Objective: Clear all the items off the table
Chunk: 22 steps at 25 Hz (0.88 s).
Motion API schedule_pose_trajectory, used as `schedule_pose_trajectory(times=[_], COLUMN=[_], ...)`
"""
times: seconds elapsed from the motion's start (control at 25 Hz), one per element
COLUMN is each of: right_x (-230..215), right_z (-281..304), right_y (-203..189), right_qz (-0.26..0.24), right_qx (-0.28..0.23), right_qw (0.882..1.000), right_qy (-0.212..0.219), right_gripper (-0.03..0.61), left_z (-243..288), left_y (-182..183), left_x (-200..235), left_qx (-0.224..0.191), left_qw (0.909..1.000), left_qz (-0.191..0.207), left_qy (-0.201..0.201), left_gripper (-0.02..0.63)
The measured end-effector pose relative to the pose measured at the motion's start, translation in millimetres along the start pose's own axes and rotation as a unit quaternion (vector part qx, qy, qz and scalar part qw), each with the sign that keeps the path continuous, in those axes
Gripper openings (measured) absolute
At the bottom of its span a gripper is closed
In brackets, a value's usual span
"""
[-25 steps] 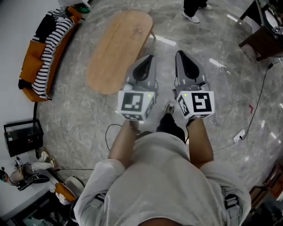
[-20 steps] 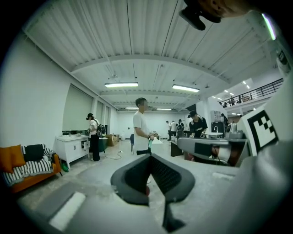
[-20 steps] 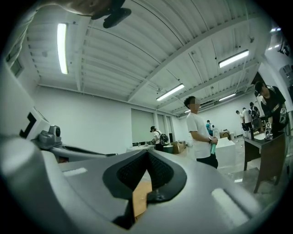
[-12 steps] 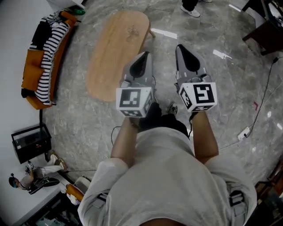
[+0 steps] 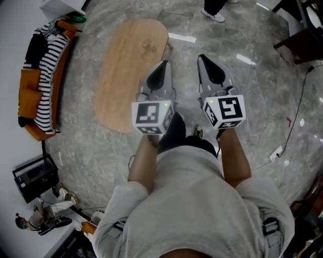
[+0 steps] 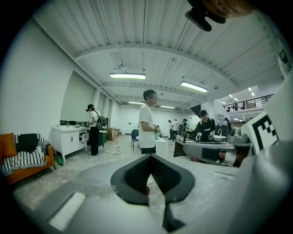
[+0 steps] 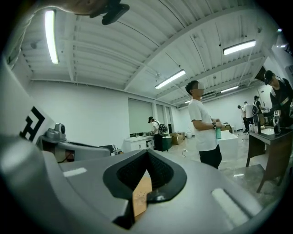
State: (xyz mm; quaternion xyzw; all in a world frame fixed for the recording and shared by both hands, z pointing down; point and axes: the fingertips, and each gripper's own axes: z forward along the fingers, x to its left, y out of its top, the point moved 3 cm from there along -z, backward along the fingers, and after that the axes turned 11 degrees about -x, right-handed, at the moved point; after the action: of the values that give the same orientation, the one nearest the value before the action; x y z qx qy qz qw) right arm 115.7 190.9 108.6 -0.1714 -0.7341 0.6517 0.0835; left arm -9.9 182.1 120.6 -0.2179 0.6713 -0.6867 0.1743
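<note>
The oval wooden table [image 5: 128,65] stands on the marble floor at upper left of the head view, and nothing lies on its top. My left gripper [image 5: 161,68] hangs over the table's right edge, shut on nothing. My right gripper [image 5: 206,61] is beside it over the floor, also shut and holding nothing. In the left gripper view the left gripper [image 6: 149,157] has its jaws meeting, pointed level into the room. In the right gripper view a sliver of the table [image 7: 141,196] shows below the right gripper [image 7: 147,157].
An orange sofa [image 5: 30,101] with striped cloth lies left of the table, a white box [image 5: 63,7] beyond it. A black box [image 5: 33,176] sits lower left. A cable [image 5: 298,116] and power strip [image 5: 276,152] cross the floor at right. A person [image 6: 147,123] stands ahead.
The head view has swung a little, so the table sits further left in the picture. Both grippers stay side by side and shut.
</note>
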Motion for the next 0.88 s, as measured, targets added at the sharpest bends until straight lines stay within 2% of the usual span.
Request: schedule_pose_trajectory(times=[0.24, 0.44, 0.72, 0.88], right_x=[15.6, 32.4, 32.6, 16.5], right_z=[74.1, 120.0, 144.1, 145.2], right_y=[-27.7, -50.5, -91.3, -118.8], right_qz=[-0.007, -0.011, 0.010, 0.028], right_qx=[0.031, 0.046, 0.084, 0.097], right_qw=[0.999, 0.999, 0.996, 0.995], right_qy=[0.003, -0.002, -0.005, 0.000], right_gripper=[0.006, 0.006, 0.006, 0.006], left_z=[32.0, 52.2, 70.3, 83.7], left_y=[-12.2, -29.0, -58.4, -87.0], left_x=[80.2, 121.7, 138.7, 134.1], left_qx=[0.023, 0.038, 0.058, 0.080], left_qw=[0.9994, 0.9983, 0.9961, 0.9949], left_qz=[-0.024, -0.035, -0.056, -0.051], left_qy=[-0.004, -0.029, -0.038, -0.036], left_gripper=[0.021, 0.021, 0.021, 0.021])
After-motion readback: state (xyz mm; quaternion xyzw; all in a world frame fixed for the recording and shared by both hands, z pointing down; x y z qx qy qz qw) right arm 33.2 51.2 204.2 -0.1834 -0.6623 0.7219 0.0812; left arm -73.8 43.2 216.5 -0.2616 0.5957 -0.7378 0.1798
